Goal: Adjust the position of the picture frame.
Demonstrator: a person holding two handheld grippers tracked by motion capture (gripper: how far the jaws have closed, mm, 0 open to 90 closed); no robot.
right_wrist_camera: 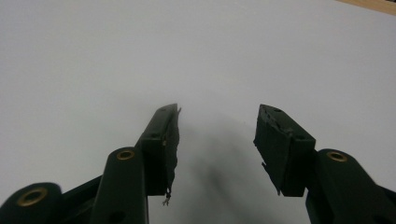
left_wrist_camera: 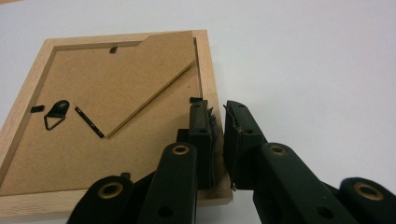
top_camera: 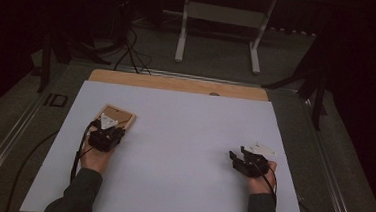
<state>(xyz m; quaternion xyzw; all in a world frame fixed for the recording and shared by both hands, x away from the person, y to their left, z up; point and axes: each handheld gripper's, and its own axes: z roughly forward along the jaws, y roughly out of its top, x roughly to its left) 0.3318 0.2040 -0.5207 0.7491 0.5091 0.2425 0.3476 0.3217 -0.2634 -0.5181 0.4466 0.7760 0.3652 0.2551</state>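
A light wooden picture frame [top_camera: 118,115] lies face down on the white sheet at the left, its brown backing board [left_wrist_camera: 107,107] up, with a black hanging hook [left_wrist_camera: 56,112] and small black clips. My left gripper [left_wrist_camera: 219,140] straddles the frame's right rail [left_wrist_camera: 208,70] near its near corner, one jaw on the backing side and one outside; only a thin gap separates the jaws. In the high view the left gripper [top_camera: 108,127] sits at the frame's near edge. My right gripper [top_camera: 237,152] rests at the right, its jaws wide apart over bare sheet [right_wrist_camera: 217,135], holding nothing.
The white sheet [top_camera: 183,151] covers most of the wooden tabletop [top_camera: 177,83], which shows as a strip at the far edge. Beyond the table stand a white table frame [top_camera: 222,18] and dark stands with cables on the floor.
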